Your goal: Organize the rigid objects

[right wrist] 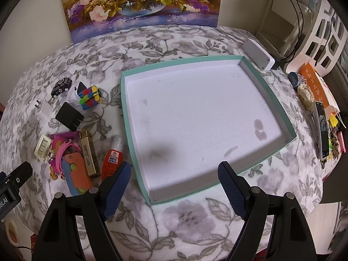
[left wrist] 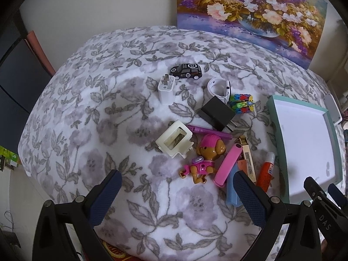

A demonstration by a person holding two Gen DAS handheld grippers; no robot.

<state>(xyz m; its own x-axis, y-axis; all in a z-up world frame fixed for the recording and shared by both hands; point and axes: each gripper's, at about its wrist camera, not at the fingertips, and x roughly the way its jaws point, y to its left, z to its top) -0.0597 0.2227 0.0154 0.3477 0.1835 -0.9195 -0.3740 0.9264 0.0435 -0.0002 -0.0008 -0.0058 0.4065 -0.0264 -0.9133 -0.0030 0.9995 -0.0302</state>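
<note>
A: Contents, by the teal-walled tray [right wrist: 269,91]?

B: Tray: white floor, faintly stained, nothing in it, on the floral-covered table [left wrist: 87,113]. Left of it, a loose heap: red glue bottle [right wrist: 112,155] nearest the tray wall, gold harmonica [right wrist: 88,153], pink-hatted toy dog [left wrist: 207,152], black charger [left wrist: 217,114], white charger [left wrist: 166,89], black toy car [left wrist: 186,71] farthest off.

A: Grippers?

B: Left gripper [left wrist: 177,193]: jaws spread wide, holding nothing, above the heap. Right gripper [right wrist: 174,188]: jaws wide apart, holding nothing, over the tray's near edge.

A: Obscured?

B: Blue-and-orange piece under the harmonica, unidentifiable; clutter right of the tray, blurred.
</note>
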